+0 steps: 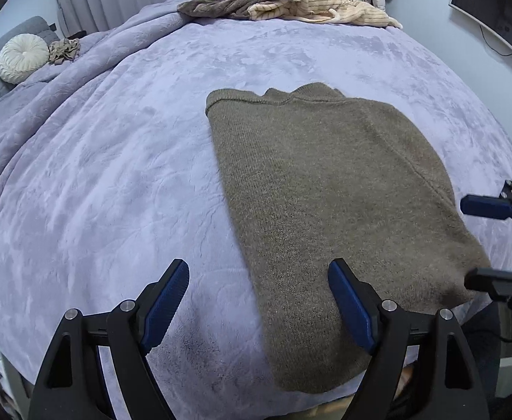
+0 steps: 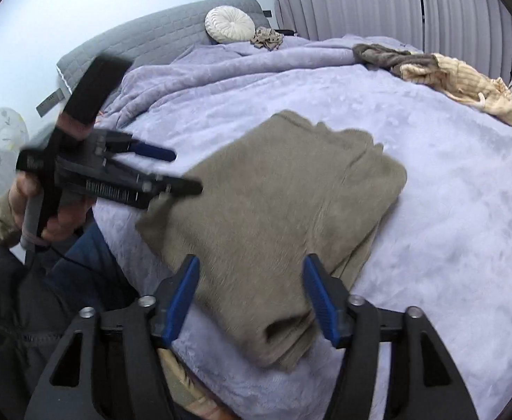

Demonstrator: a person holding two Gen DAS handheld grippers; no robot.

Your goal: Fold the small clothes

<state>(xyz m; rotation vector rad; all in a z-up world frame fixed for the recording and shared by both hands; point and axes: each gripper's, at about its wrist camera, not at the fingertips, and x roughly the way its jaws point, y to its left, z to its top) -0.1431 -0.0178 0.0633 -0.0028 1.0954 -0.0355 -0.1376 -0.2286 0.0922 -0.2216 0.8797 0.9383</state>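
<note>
Left gripper (image 1: 257, 295): hovering nearest lens, jaws spread wide, nothing between pads; one finger over blanket, other over sweater edge.
Right gripper (image 2: 252, 288): hanging above sweater's near end, jaws spread, not pinching.
Sweater (image 1: 326, 189): olive knit, lying folded lengthwise on lavender blanket (image 1: 116, 175), near end drooping over bed edge, collar end pointing away.
Pile (image 1: 291, 3): more clothes waiting at far side, well apart.
Risk: overhanging end prob. sliding off or dragging layers askew if only top layer pinched w/ one gripper; plush blanket likely snagging in jaws if biting too deep.
</note>
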